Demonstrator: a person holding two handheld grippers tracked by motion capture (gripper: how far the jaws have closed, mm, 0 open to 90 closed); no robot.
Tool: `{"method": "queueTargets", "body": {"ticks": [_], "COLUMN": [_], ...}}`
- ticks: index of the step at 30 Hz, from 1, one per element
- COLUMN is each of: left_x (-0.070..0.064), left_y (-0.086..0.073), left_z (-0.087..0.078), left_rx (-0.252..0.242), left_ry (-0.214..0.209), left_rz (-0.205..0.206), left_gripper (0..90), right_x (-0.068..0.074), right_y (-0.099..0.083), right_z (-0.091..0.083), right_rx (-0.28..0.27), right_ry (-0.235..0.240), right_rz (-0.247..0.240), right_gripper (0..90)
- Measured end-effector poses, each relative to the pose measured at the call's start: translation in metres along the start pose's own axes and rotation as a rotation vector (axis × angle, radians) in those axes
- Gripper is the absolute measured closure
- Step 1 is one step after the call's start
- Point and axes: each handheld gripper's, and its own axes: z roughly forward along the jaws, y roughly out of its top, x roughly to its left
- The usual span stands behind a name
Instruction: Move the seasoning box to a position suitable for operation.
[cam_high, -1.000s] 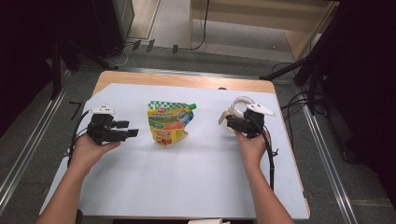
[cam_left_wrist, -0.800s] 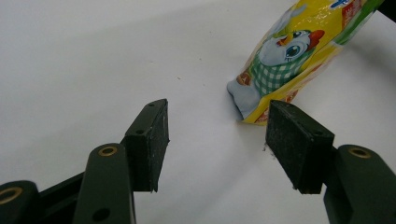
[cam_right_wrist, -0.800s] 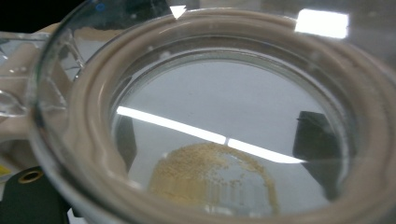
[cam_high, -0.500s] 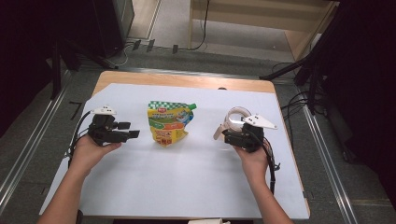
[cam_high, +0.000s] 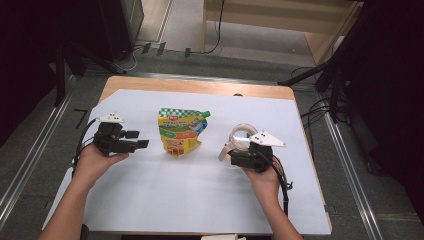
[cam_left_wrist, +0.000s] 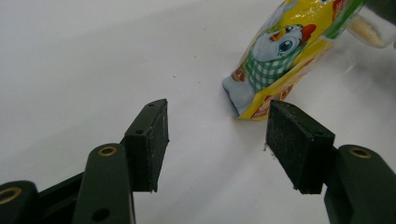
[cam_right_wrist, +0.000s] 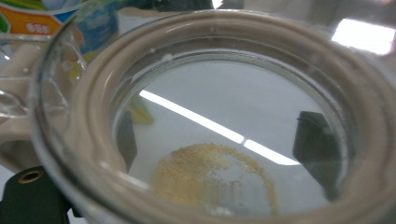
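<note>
At the table's 9 o'clock side, the left gripper (cam_high: 141, 144) lies level in the person's hand, jaws spread wide, aimed at the yellow pouch (cam_high: 180, 131). At 3 o'clock, the right gripper (cam_high: 232, 158) clasps a clear jar (cam_high: 242, 138) holding beige grains (cam_right_wrist: 210, 172).

pouch (cam_high: 180, 131): glossy printed plastic film, lightly creased
jar (cam_right_wrist: 215, 116): clear glossy plastic or glass, smooth beige rim
table cover (cam_high: 200, 200): matt white sheet, smooth
table edge (cam_high: 200, 86): bare light wood
left gripper (cam_left_wrist: 217, 140): matt black pads, finely grainy
</note>
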Motion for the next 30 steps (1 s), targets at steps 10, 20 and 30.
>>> {"method": "queueTargets", "body": {"ticks": [10, 20, 30], "left_x": [-0.002, -0.014, -0.025], "left_y": [-0.002, -0.002, -0.003], "left_z": [-0.005, 0.001, 0.007], "left_rx": [0.014, 0.062, 0.082], "left_ry": [-0.012, -0.062, -0.098], "left_rz": [0.009, 0.079, 0.120], "left_gripper": [40.3, 41.6, 41.6], "right_x": [0.021, 0.041, 0.052], "right_y": [-0.008, -0.020, -0.034], "right_z": [0.010, 0.021, 0.021], "right_rx": [0.036, 0.073, 0.076], "right_ry": [0.048, 0.109, 0.135], "right_rz": [-0.055, -0.108, -0.120], "right_gripper": [12.2, 12.1, 12.0]}}
